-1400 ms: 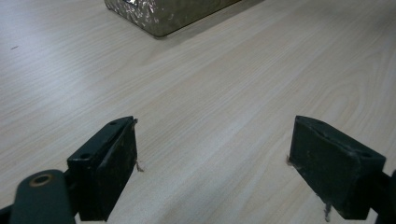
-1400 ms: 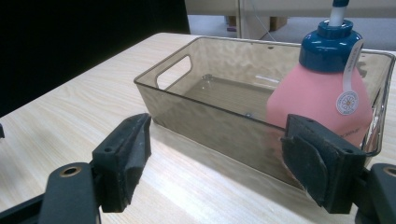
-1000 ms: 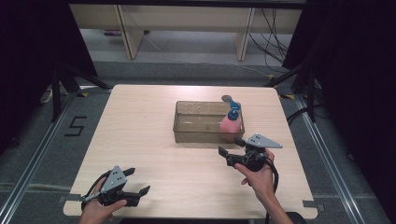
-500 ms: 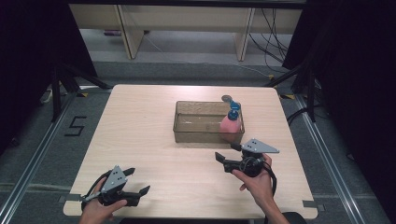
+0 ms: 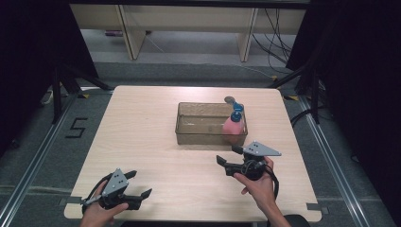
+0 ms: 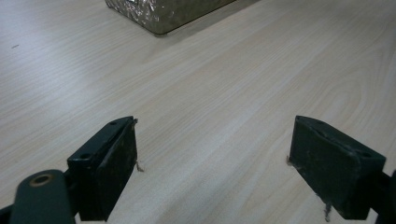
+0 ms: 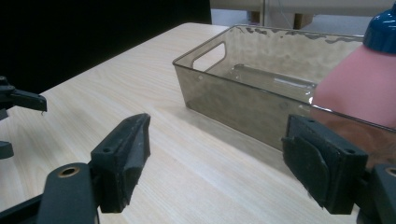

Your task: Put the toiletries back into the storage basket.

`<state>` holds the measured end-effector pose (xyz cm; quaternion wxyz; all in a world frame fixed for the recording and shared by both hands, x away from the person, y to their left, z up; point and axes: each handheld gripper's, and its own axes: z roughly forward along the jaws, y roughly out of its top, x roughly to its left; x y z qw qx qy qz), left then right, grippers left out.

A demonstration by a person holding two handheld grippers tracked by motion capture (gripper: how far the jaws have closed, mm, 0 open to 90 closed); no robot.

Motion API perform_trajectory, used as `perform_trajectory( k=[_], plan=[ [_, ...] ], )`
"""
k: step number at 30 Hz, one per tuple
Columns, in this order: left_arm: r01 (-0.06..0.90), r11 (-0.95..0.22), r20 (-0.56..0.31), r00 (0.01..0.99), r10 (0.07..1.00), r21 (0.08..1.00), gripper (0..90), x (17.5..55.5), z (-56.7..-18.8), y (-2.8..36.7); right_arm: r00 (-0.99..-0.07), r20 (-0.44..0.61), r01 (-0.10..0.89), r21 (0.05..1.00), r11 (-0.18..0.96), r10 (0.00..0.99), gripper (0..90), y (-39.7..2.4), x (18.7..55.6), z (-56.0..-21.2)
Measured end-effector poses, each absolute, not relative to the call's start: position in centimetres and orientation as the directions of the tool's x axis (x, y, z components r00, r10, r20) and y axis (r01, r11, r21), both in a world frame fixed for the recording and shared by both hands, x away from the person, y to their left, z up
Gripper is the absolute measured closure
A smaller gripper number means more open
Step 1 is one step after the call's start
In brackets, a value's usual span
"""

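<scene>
High view: we see the right gripper (image 5: 230, 157) held with jaws spread just short of the clear bin (image 5: 198, 127), where a pink bottle (image 5: 232, 126) with a blue cap stands in the near right corner; the left gripper (image 5: 138, 184), also released, sits well apart at the table (image 5: 142, 118) edge.

Left gripper view: we see bare wood between spread jaws, the bin corner far ahead.

Right gripper view: the bin lies ahead, the bottle seemingly beyond the right jaw.
</scene>
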<state>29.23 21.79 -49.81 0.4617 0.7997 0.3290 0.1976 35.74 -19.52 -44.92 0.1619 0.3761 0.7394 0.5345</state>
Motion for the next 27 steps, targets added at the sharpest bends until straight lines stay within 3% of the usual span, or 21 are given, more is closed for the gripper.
perform_trajectory(
  k=[13,14,16,25,27],
  plan=[
    [0.339,-0.356,0.011,0.711,0.703,0.871,14.8,29.2,-49.8,21.8,-0.680,0.190,0.413,0.897,0.156,0.708,24.0,-19.0,35.0,-45.3],
    [0.340,-0.349,0.006,0.710,0.704,0.873,14.8,29.2,-49.8,21.7,-0.680,0.149,0.378,0.910,0.170,0.718,24.1,-19.1,34.9,-45.3],
    [0.337,-0.359,0.015,0.711,0.703,0.870,14.8,29.2,-49.8,21.8,-0.682,0.192,0.415,0.896,0.158,0.705,24.1,-18.9,34.6,-45.4],
    [0.336,-0.355,0.011,0.712,0.702,0.873,14.8,29.2,-49.8,21.7,-0.698,0.173,0.401,0.898,0.180,0.695,21.7,-18.8,34.1,-45.8],
    [0.335,-0.356,0.014,0.712,0.702,0.872,14.8,29.1,-49.8,21.8,-0.695,0.212,0.428,0.889,0.160,0.687,20.8,-18.7,33.9,-46.0]
  ],
)
